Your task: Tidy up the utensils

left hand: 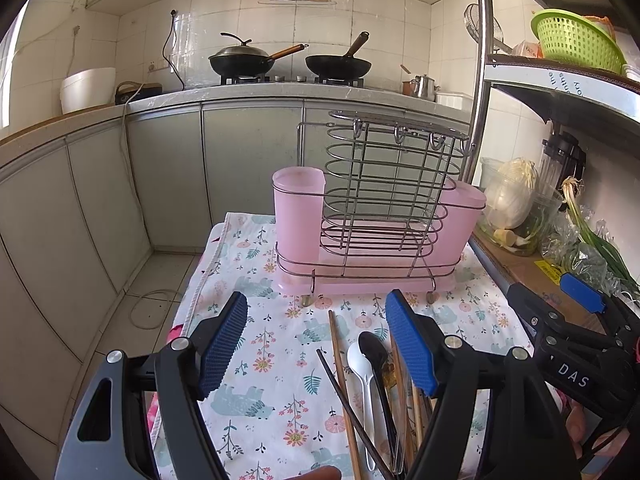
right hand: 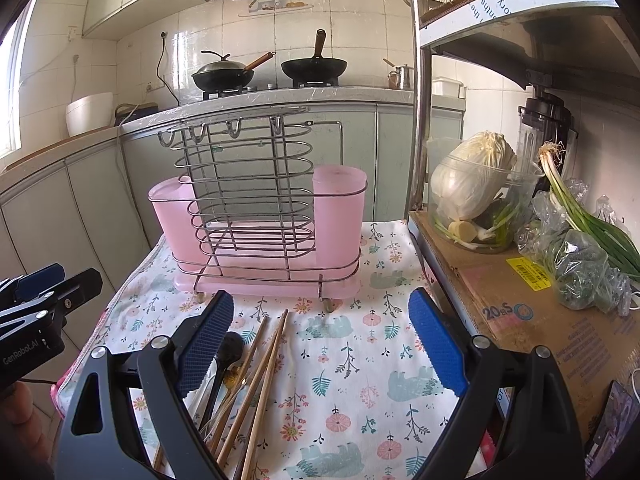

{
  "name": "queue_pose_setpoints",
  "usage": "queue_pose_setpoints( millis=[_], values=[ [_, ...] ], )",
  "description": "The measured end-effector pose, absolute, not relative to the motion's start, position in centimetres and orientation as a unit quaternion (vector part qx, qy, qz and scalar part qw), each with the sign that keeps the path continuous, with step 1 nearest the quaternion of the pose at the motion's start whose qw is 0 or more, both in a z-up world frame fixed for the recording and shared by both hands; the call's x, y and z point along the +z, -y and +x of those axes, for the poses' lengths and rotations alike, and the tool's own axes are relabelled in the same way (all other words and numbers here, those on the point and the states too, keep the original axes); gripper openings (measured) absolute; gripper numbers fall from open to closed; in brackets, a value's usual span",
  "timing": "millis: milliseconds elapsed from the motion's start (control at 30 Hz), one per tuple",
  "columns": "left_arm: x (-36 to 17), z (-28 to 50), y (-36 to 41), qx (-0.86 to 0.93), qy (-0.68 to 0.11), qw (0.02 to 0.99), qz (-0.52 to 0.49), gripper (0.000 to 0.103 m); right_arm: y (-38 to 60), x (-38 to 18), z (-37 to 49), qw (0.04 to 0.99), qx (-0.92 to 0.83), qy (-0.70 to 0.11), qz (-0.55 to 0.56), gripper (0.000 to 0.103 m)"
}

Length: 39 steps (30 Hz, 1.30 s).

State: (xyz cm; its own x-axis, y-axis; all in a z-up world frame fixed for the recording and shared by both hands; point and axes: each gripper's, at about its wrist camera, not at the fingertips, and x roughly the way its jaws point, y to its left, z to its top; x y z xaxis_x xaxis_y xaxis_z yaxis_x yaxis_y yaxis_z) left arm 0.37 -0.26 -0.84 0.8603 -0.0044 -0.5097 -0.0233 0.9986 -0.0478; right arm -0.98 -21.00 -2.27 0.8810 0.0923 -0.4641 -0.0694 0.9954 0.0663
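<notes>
Utensils (left hand: 372,392) all lie loose at the cloth's (left hand: 256,360) near edge, the rack (left hand: 380,216) bare, my left gripper (left hand: 316,344) and right gripper (right hand: 320,344) spread wide, holding nothing.

woks (left hand: 240,60) on stove; cabbage (right hand: 472,176) in bowl; green basket (left hand: 576,40) on shelf

Bare patterned cloth (right hand: 352,364) lies open between the utensil pile (right hand: 248,372) and the cardboard box (right hand: 532,320) on the right. The wire rack (right hand: 256,208) blocks the far end. Left of the surface, open floor (left hand: 152,276).
</notes>
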Motion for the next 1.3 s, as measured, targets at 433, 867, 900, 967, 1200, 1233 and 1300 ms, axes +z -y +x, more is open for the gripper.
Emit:
queue_pose_setpoints(
  millis=[433,867,900,967,1200,1233,1300],
  values=[
    [-0.9,0.4,0.2,0.005,-0.265,0.964,-0.026,0.071,20.7,-1.9,-1.1,0.970,0.042,-0.238,0.019,0.090],
    [-2.6,2.7,-1.9,-0.016,-0.314,0.948,-0.043,0.069,21.5,-3.0,1.0,0.958,0.054,-0.280,0.035,0.090],
    [-2.8,3.1,-2.4,-0.018,-0.322,0.945,-0.051,0.066,21.5,-3.2,1.3,0.955,0.057,-0.287,0.038,0.090],
    [-3.3,3.8,-3.1,-0.025,-0.338,0.939,-0.066,0.063,21.6,-3.6,1.8,0.950,0.064,-0.303,0.045,0.090],
    [-5.1,6.3,-5.1,-0.048,-0.407,0.904,-0.120,0.043,21.5,-5.7,3.9,0.923,0.093,-0.367,0.067,0.069],
    [-5.5,6.6,-5.2,-0.052,-0.419,0.898,-0.127,0.040,21.6,-6.1,4.2,0.918,0.098,-0.378,0.071,0.063],
    [-6.4,7.4,-5.3,-0.064,-0.446,0.881,-0.143,0.035,21.6,-6.9,4.7,0.907,0.109,-0.399,0.083,0.055]
  ],
)
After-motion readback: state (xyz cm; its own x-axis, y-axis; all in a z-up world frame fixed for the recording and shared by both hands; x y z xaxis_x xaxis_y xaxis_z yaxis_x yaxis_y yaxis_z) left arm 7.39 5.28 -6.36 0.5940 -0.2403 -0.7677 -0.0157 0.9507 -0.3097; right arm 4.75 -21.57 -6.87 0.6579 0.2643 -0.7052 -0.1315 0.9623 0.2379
